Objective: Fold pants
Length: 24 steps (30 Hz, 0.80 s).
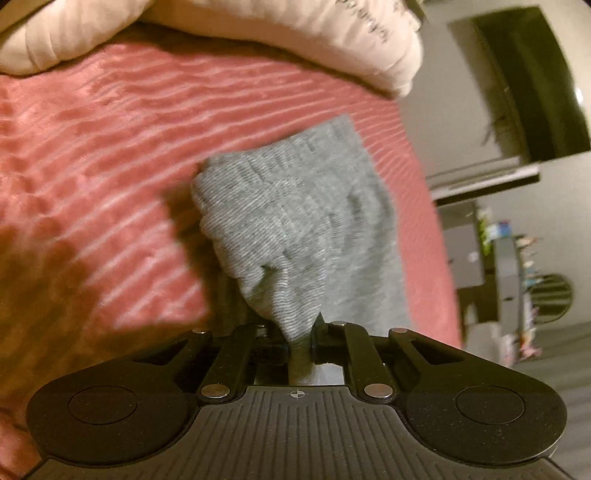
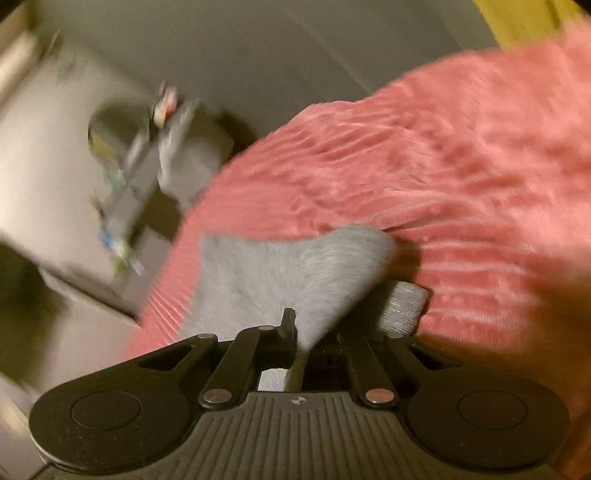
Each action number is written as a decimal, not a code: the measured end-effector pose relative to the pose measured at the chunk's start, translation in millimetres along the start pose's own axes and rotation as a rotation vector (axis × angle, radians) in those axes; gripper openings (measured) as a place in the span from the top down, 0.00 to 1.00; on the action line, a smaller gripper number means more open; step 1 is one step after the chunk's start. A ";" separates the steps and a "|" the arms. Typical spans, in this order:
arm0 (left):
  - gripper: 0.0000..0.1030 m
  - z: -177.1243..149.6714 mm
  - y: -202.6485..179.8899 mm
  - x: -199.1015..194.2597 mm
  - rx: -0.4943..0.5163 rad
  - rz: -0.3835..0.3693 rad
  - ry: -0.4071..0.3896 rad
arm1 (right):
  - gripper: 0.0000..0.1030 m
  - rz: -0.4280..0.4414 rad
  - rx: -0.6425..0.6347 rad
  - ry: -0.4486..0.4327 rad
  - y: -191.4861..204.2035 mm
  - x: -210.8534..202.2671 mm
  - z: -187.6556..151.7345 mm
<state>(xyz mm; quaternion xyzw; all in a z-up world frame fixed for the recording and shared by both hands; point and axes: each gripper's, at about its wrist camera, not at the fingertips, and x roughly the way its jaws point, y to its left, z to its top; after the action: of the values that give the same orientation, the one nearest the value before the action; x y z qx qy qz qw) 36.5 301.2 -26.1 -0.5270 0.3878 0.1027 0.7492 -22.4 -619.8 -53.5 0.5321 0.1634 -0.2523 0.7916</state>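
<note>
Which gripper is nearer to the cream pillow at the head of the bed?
Left. The left gripper, clamped on the grey pants, faces the cream pillow across the pink blanket. The right gripper shows no pillow.

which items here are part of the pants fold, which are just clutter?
Job:
- grey pants
- left gripper, shut on the fabric
- right gripper, shut on the fabric

Lying about:
- pink bedspread, the work surface
- cream pillow
- cluttered shelf

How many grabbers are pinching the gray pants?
2. The left gripper pinches a bunched bit of the gray pants above the pink blanket. The right gripper pinches another bit, near the blanket's edge.
</note>
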 end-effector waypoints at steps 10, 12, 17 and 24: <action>0.11 -36.1 -78.7 -67.6 0.218 0.236 -0.410 | 0.55 -0.394 -0.569 -0.279 74.4 -46.3 -20.2; 0.06 -59.6 -117.1 -54.8 0.372 0.183 -0.424 | 0.54 -0.291 -0.639 -0.275 105.9 -42.9 -47.3; 0.09 -139.7 -181.4 40.9 0.676 0.130 -0.222 | 0.48 0.038 -0.938 0.112 184.3 4.6 -185.7; 0.13 -212.4 -197.2 141.9 1.138 0.304 -0.240 | 0.47 0.267 -1.380 0.271 225.8 22.2 -346.5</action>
<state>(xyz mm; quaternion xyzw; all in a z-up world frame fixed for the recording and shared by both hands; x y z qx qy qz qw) 143.3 -3.1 -14.4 0.0338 0.3656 0.0439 0.9291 128.7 -235.2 -25.5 -0.0481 0.3158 0.0760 0.9446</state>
